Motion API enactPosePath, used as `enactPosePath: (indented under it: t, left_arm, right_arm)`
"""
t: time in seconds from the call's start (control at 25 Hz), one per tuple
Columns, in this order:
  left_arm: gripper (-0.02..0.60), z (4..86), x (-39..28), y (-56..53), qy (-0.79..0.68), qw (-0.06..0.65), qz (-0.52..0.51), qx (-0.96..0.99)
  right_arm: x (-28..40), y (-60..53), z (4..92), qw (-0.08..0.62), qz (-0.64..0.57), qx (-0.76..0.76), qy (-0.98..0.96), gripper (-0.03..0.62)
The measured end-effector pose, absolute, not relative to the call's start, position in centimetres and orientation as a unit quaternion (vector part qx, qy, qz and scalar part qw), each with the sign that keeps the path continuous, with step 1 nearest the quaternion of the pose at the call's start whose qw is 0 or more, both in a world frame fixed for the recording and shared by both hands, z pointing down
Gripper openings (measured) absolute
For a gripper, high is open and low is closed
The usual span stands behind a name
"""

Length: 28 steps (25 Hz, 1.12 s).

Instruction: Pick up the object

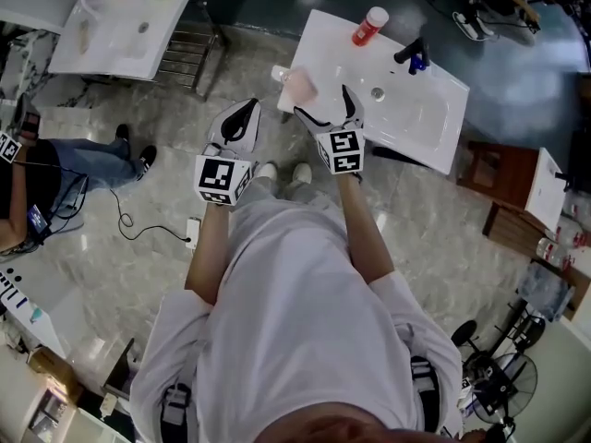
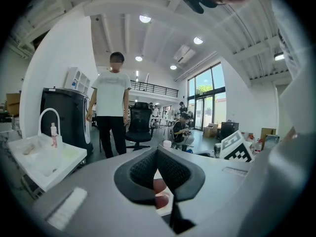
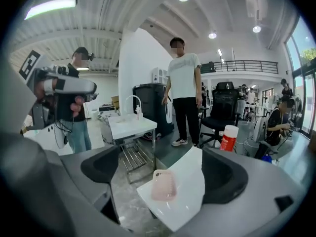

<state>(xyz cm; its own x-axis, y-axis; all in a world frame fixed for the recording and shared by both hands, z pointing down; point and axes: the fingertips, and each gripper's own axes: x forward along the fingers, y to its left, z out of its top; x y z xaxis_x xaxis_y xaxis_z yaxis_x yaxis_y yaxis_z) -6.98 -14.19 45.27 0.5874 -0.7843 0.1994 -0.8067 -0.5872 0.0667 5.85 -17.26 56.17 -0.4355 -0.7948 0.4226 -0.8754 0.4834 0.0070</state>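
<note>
A pale pink rectangular object (image 1: 300, 84) lies on the near left corner of a white sink (image 1: 416, 118). My right gripper (image 1: 321, 100) is open just short of that corner, nothing between its pads. In the right gripper view the pink object (image 3: 164, 185) lies ahead, between the two spread jaws of the right gripper (image 3: 163, 174), untouched. My left gripper (image 1: 247, 109) hangs over the floor to the left of the sink, apart from the object. Seen from its own camera, the left gripper (image 2: 157, 154) has its pads together and holds nothing.
A red bottle with a white cap (image 1: 369, 26) and a black faucet (image 1: 411, 53) stand at the sink's far side. A second white sink (image 1: 125, 12) on a metal rack (image 1: 185, 53) is at the far left. People stand and sit nearby; a seated person (image 1: 37, 173) is on the left.
</note>
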Motion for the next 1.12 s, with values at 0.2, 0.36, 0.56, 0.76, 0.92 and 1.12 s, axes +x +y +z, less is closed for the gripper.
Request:
enactPosePath:
  t: [0.2, 0.36, 0.56, 0.76, 0.92, 1.12]
  left_arm:
    - [-0.002, 46.6, -8.7, -13.6, -0.468, 0.097, 0.091, 0.874]
    - [-0.002, 47.5, -9.8, -13.3, -0.482, 0.107, 0.104, 0.863]
    - [-0.002, 48.0, -11.1, -13.0, -0.501, 0.115, 0.112, 0.851]
    - [-0.002, 48.2, -12.4, -12.7, -0.516, 0.119, 0.114, 0.841]
    - [-0.002, 48.0, -13.2, -12.9, -0.526, 0.120, 0.110, 0.835]
    - [-0.002, 47.7, -13.2, -13.2, -0.530, 0.114, 0.110, 0.833]
  right_arm:
    - [5.1, -20.0, 64.4, 0.252, 0.158, 0.476, -0.828, 0.525]
    - [4.9, -22.0, 69.9, 0.281, 0.204, 0.466, -0.814, 0.518]
    - [4.4, -23.3, 74.5, 0.316, 0.242, 0.436, -0.807, 0.514]
    - [3.5, -23.4, 77.4, 0.356, 0.271, 0.407, -0.796, 0.509]
    - [3.2, -23.2, 78.7, 0.374, 0.283, 0.398, -0.788, 0.472]
    - [3.5, -22.7, 80.6, 0.393, 0.303, 0.388, -0.777, 0.437]
